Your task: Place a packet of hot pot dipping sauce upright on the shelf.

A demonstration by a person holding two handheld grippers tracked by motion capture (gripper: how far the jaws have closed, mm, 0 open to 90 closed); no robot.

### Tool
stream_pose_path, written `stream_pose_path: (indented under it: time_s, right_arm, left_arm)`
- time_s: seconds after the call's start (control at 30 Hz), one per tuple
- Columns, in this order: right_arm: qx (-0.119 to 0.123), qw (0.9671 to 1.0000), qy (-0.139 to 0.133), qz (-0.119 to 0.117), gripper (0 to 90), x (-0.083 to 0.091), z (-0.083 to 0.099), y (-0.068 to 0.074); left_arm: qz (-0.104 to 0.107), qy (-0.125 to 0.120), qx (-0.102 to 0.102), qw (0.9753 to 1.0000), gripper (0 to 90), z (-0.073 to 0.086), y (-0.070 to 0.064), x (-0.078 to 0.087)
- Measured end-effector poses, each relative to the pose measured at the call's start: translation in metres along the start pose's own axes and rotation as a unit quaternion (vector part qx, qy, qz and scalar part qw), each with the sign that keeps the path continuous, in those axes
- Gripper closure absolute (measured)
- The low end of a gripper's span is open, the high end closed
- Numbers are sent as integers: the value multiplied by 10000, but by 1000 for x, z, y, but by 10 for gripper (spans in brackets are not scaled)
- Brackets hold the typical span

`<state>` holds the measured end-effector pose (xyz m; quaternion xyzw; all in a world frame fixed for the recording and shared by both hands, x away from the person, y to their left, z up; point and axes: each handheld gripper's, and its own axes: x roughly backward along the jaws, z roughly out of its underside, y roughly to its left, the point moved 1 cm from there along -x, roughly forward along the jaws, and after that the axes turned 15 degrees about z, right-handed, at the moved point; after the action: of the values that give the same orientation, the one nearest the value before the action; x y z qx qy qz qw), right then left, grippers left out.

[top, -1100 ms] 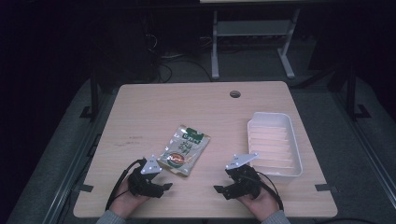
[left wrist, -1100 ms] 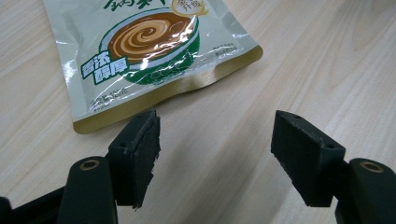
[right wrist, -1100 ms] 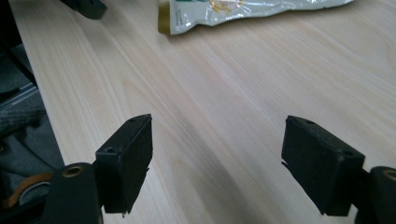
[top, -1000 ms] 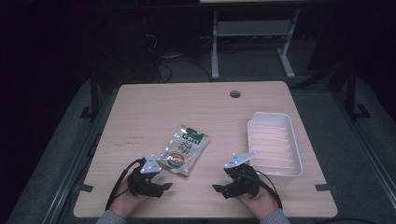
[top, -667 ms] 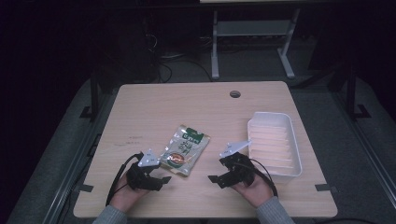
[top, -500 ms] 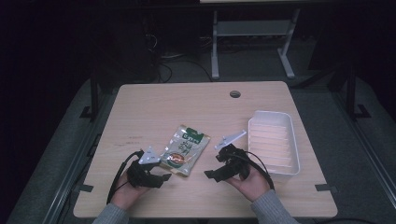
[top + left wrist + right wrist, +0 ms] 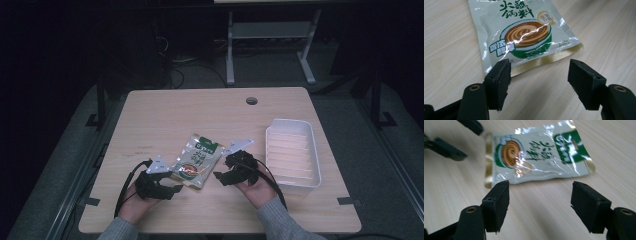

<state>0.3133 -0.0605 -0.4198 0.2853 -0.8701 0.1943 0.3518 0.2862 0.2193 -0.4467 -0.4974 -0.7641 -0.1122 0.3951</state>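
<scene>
Grippers flank a glossy pale-green foil sauce pouch (image 7: 196, 161) lying flat on the light wooden table (image 7: 165, 115), just below the middle of the high view.

Left gripper (image 7: 176, 189), lower left of centre, has its jaws spread, the pouch's gold-edged bottom seam just ahead of them. Right gripper (image 7: 218, 175), just right of the pouch, is likewise released, touching nothing. At the frame's right sits a white ribbed plastic tray (image 7: 313, 150).

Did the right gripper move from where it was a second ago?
Yes. In the high view the right gripper has slid left, away from the white tray and close up to the sauce packet, which lies where it was.
</scene>
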Motion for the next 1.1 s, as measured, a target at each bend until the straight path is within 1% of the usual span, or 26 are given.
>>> stream_pose_path:
  time_s: [0.03,0.07,0.17,0.2,0.23,0.27,0.37,0.4,0.53,0.6,0.67,0.73,0.77,0.87,0.9,0.93,0.97,1.1]
  right_arm:
    - [-42,10000,68,8,299,-1,2,-2]
    - [-68,9999,111,64,293,-1,5,-4]
    - [-140,9997,190,99,289,1,13,-8]
    - [-141,9996,208,93,299,2,16,-8]
    - [-81,9996,239,130,299,3,18,-8]
    - [-82,9995,247,156,297,4,20,-8]
    - [-104,9995,284,50,296,7,22,-9]
    - [-77,9997,251,21,292,7,22,-9]
    - [-114,9995,237,-160,267,6,13,-11]
    - [-169,9993,244,-243,257,4,7,-13]
    - [-211,9991,222,-298,253,2,-1,-15]
    - [-219,9988,264,-349,245,0,-9,-17]
    - [-217,9987,277,-356,244,-2,-13,-18]
    - [-223,9984,343,-389,235,-8,-23,-21]
    - [-223,9984,343,-389,235,-8,-23,-21]
    - [-230,9983,356,-407,235,-13,-31,-25]
    - [-241,9981,385,-420,235,-15,-33,-26]
    - [-318,9973,465,-465,236,-27,-44,-31]
  left_arm:
    - [-3,2,4,10000,344,0,1,0]
    - [-4,-7,5,10000,344,0,1,1]
    - [-7,-52,37,10000,344,0,3,2]
    - [-12,-89,52,9999,344,0,3,2]
    - [-14,-101,51,9999,343,0,4,3]
    - [-17,-107,49,9999,343,0,4,3]
    - [-27,-126,67,9999,343,-1,4,4]
    - [-23,-131,84,9999,343,-2,4,4]
    - [-61,-133,107,9998,350,-5,7,4]
    - [-68,-138,104,9998,375,-6,8,5]
    - [-131,-148,119,9997,390,-10,13,6]
    - [-125,-147,134,9997,427,-12,15,6]
    - [-156,-141,153,9997,442,-14,19,5]
    - [-173,-30,204,9996,508,-17,24,0]
    - [-173,-30,204,9996,534,-17,24,0]
    - [-164,43,260,9995,558,-17,28,-3]
    - [-145,87,276,9995,574,-17,30,-5]
    - [-164,157,319,9992,625,-19,34,-9]
